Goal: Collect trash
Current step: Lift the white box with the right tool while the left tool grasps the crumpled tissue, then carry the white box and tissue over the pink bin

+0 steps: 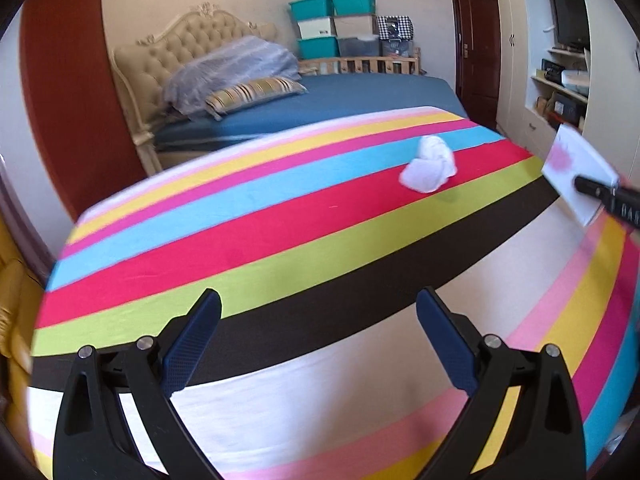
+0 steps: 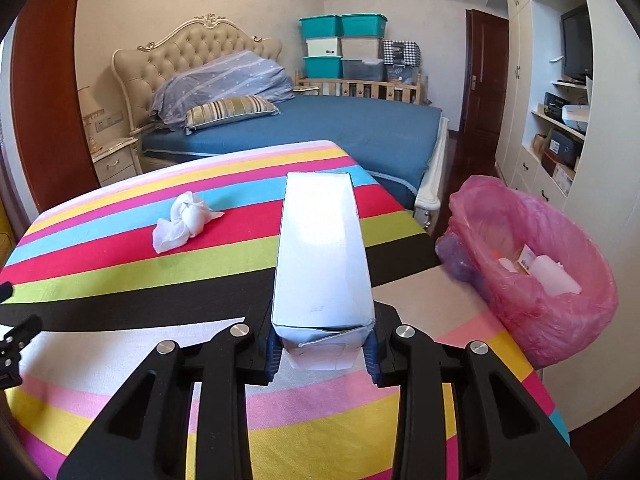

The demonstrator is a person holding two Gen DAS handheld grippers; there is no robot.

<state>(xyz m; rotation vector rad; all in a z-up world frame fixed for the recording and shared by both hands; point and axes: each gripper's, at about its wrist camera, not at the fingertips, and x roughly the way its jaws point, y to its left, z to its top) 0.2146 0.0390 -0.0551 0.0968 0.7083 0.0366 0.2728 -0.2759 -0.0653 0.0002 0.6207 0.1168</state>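
A long white carton (image 2: 322, 252) sticks forward out of my right gripper (image 2: 322, 350), whose blue pads are shut on its near end above the striped table. The same carton (image 1: 576, 168) shows at the right edge of the left wrist view, pinched by the right gripper's black fingers (image 1: 600, 190). A crumpled white tissue (image 2: 182, 220) lies on the red and blue stripes, left of the carton; it appears as the tissue (image 1: 430, 164) far ahead of my left gripper (image 1: 318, 340). That gripper is open and empty over the black and white stripes.
A bin lined with a pink bag (image 2: 536, 256) stands at the table's right edge, holding some discarded items. The striped cloth (image 2: 120, 280) covers the table. Beyond it are a blue bed (image 2: 340, 128), stacked storage boxes (image 2: 344, 46) and a shelf unit (image 2: 560, 128).
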